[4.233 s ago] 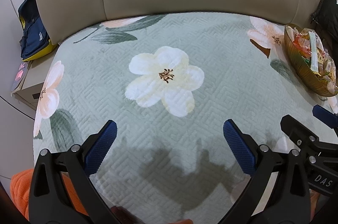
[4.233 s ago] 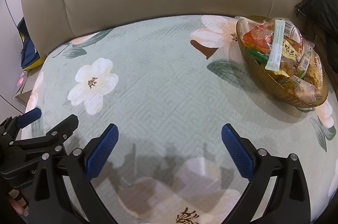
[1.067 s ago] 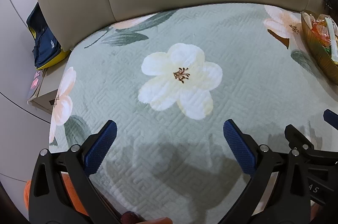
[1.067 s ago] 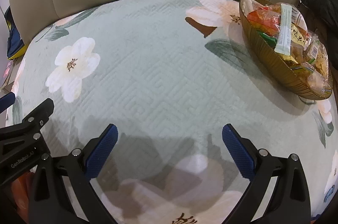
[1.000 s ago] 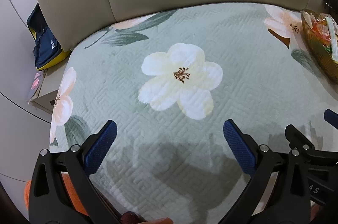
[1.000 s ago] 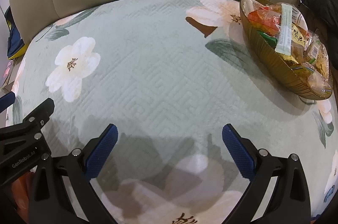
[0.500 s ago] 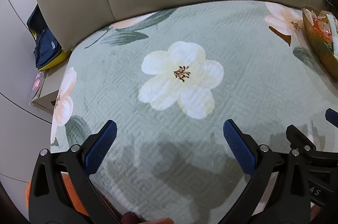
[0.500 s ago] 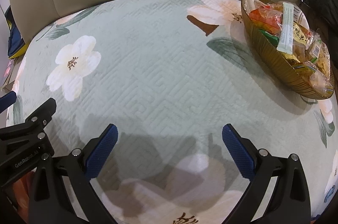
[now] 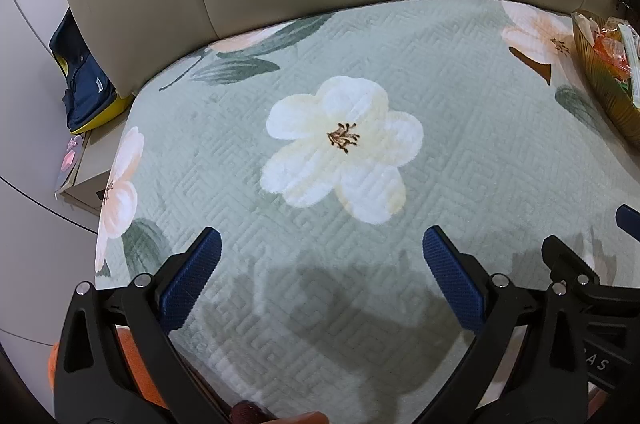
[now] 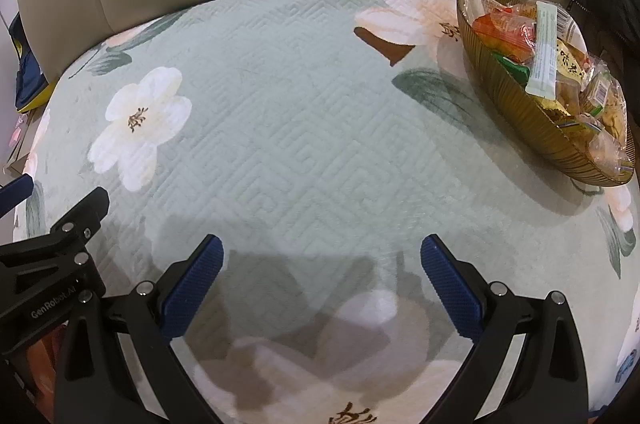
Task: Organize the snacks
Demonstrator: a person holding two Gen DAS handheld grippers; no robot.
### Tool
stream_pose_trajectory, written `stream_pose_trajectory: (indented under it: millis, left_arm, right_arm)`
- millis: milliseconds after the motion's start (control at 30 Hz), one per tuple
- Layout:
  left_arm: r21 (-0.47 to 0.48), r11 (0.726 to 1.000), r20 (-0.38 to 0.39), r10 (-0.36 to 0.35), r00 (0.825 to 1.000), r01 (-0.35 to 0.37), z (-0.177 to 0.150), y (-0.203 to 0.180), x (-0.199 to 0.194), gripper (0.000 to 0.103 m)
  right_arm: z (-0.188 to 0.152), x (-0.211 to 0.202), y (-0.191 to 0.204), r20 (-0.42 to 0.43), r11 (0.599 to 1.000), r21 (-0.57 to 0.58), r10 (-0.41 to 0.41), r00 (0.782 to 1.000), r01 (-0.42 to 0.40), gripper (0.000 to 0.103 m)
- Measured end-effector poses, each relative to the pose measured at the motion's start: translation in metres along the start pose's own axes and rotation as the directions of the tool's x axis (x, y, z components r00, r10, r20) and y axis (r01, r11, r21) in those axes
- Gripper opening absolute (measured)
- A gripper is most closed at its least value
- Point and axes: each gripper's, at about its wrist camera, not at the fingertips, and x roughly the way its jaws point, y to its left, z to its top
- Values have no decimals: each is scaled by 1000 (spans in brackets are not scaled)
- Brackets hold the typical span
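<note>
Snacks (image 10: 552, 63), light crinkly slippery packets best pinched at a sealed edge, are seen heaped in a ribbed golden bowl (image 10: 516, 103) at two o'clock on the floral sofa cover (image 10: 300, 127), while left claw (image 9: 320, 280) and right claw (image 10: 320, 280) are held spread, empty.

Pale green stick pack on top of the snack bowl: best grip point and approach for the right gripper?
Pinch the pale green stick pack mid-length across its narrow width, coming from above: it lies flat on top of the heap in the bowl, its long sides exposed. Right gripper is open, empty.
</note>
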Motion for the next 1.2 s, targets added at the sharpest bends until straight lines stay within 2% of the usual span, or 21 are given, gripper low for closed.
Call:
stream_pose_trajectory:
  millis: [200, 600, 733, 800, 833, 867, 967, 1133, 1200]
  left_arm:
    - [-11, 1000, -20, -20, 1000, 20, -1, 2, 3, 100]
    - [0, 1000, -12, -5, 1000, 5, 0, 1, 3, 100]
    - [26, 998, 16, 58, 998, -58, 2, -2, -3, 100]
    - [60, 989, 20, 137, 990, -138, 8, -3, -9, 100]
    - [73, 978, 41, 192, 980, -195, 11, -2, -16, 100]
    - [70, 974, 65, 213, 975, -217, 13, 0, -24, 100]
    - [41, 983, 98, 175, 980, -179, 18, 11, -53, 100]
    - [-7, 997, 154, 77, 985, -77, 29, 23, -110, 100]
    - [-41, 995, 175, 95, 980, -89, 29, 27, -125, 100]
  right_arm:
    - [0, 0, 0, -2, 1000, 2, 3, 1000, -3, 98]
    - [1, -1, 0, -1, 1000, -4, 0, 1000, 0, 98]
    - [2, -4, 0, 16, 1000, -12, -13, 1000, 13, 98]
    - [6, -15, -1, 55, 999, -17, -38, 998, 39, 98]
    - [9, -20, -1, 62, 999, -19, -44, 997, 45, 98]
    - [13, -29, -1, 67, 999, -20, -37, 997, 38, 98]
    - [25, -53, -3, 107, 1000, -8, -13, 994, 14, 98]
    - [56, -79, 7, 126, 987, -104, -106, 986, 119, 98]
    - [59, -84, 6, 165, 989, -113, -73, 984, 92, 98]
